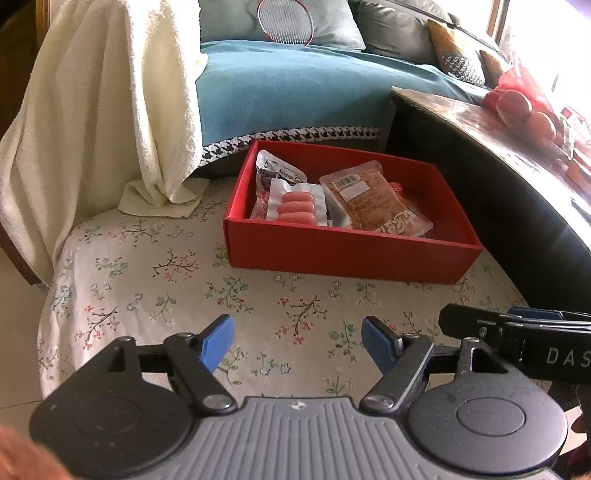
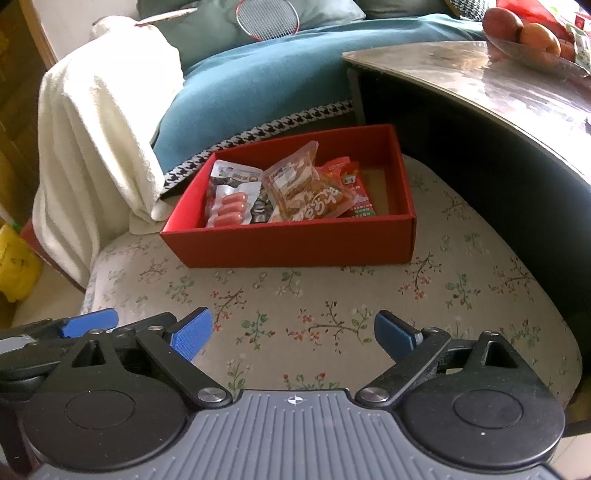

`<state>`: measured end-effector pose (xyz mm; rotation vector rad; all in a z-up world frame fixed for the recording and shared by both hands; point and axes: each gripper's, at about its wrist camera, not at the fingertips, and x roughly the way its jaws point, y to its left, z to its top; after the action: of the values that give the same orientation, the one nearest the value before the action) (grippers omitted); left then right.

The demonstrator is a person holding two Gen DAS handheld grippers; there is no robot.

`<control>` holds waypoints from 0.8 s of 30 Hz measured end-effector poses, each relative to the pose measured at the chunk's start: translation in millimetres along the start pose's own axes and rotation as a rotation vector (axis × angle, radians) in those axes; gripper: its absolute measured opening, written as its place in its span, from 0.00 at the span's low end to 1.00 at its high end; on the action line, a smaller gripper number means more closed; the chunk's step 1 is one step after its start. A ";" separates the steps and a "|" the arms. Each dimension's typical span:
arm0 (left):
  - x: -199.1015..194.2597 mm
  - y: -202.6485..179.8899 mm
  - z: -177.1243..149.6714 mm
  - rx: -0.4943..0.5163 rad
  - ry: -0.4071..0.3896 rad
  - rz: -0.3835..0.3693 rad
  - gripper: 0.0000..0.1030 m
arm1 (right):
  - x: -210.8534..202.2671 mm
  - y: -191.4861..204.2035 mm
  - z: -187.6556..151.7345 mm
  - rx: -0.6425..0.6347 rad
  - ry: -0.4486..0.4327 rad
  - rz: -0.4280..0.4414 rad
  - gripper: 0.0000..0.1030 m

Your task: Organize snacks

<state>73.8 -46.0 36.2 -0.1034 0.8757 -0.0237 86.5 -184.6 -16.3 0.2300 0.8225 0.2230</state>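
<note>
A: Where do we stand? Our left gripper (image 1: 297, 341) and right gripper (image 2: 293, 332) both hang wide apart and carry nothing, low over the floral cushion (image 2: 332, 295).

B: The red box (image 2: 295, 243) sits at twelve o'clock from us, and the snacks look gathered in it: the sausage pack (image 2: 231, 206) at its nine o'clock side, the dark packet (image 2: 236, 173) under that, the brown noodle-like pack (image 2: 306, 188) in the middle, and a red packet (image 2: 354, 184) toward three o'clock.

A: So we judge it nearly done, or done; we see nothing loose on the cushion.

B: Agreed, though the box's near wall hides the packs' lower ends, and its three o'clock end seems bare. The labels are too small to read. The fruit (image 2: 524, 29) on the dark table (image 2: 480, 81) is cut off at the edge.
</note>
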 end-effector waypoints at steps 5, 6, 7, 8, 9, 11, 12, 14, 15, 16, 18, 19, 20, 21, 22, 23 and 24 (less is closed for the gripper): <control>-9.1 0.6 -7.0 0.001 -0.015 0.001 0.67 | -5.5 2.7 -6.8 0.003 0.005 0.007 0.94; -10.9 0.2 -8.4 0.004 -0.019 0.004 0.67 | -6.3 3.1 -7.9 0.004 0.007 0.010 0.94; -12.8 -0.2 -9.8 0.007 -0.026 0.007 0.67 | -7.2 3.6 -9.2 0.004 0.009 0.014 0.95; -14.8 -0.4 -10.9 0.012 -0.034 0.013 0.67 | -7.7 4.2 -10.4 0.004 0.010 0.016 0.95; -17.0 -1.1 -11.9 0.019 -0.043 0.020 0.67 | -8.4 4.8 -11.5 0.003 0.011 0.018 0.95; -20.9 -2.3 -13.5 0.034 -0.057 0.034 0.67 | -9.3 5.5 -12.3 -0.001 0.010 0.020 0.95; -21.9 -2.4 -13.8 0.036 -0.060 0.036 0.67 | -9.9 5.6 -12.8 -0.001 0.010 0.022 0.95; -22.8 -1.0 -14.6 0.030 -0.061 0.029 0.67 | -10.7 5.8 -13.1 -0.003 0.009 0.025 0.95; -23.1 -0.1 -14.9 0.027 -0.060 0.024 0.67 | -10.5 5.8 -12.7 -0.003 0.009 0.026 0.95; -23.3 0.0 -15.1 0.026 -0.060 0.022 0.67 | -10.3 6.0 -12.6 -0.004 0.010 0.026 0.95; -23.4 -0.5 -15.6 0.027 -0.061 0.024 0.67 | -9.8 6.3 -13.1 -0.005 0.013 0.025 0.95; -23.0 -0.7 -15.4 0.028 -0.059 0.027 0.67 | -9.5 6.4 -13.1 -0.007 0.015 0.026 0.95; -22.7 -1.4 -15.7 0.030 -0.058 0.030 0.67 | -9.0 6.9 -13.3 -0.009 0.017 0.026 0.95; -22.1 -1.6 -15.6 0.033 -0.059 0.034 0.67 | -8.4 7.0 -13.4 -0.010 0.019 0.026 0.95; -21.6 -2.0 -15.5 0.037 -0.057 0.039 0.67 | -8.4 7.4 -13.7 -0.009 0.019 0.026 0.95; -21.1 -2.3 -15.3 0.040 -0.056 0.043 0.67 | -8.2 7.2 -13.6 -0.008 0.019 0.027 0.95; -21.0 -2.4 -15.5 0.042 -0.056 0.044 0.67 | -8.2 6.9 -13.2 -0.008 0.019 0.030 0.95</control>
<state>48.4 -48.3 42.7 -0.0453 0.8209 0.0019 70.5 -178.9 -17.3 0.2329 0.8372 0.2571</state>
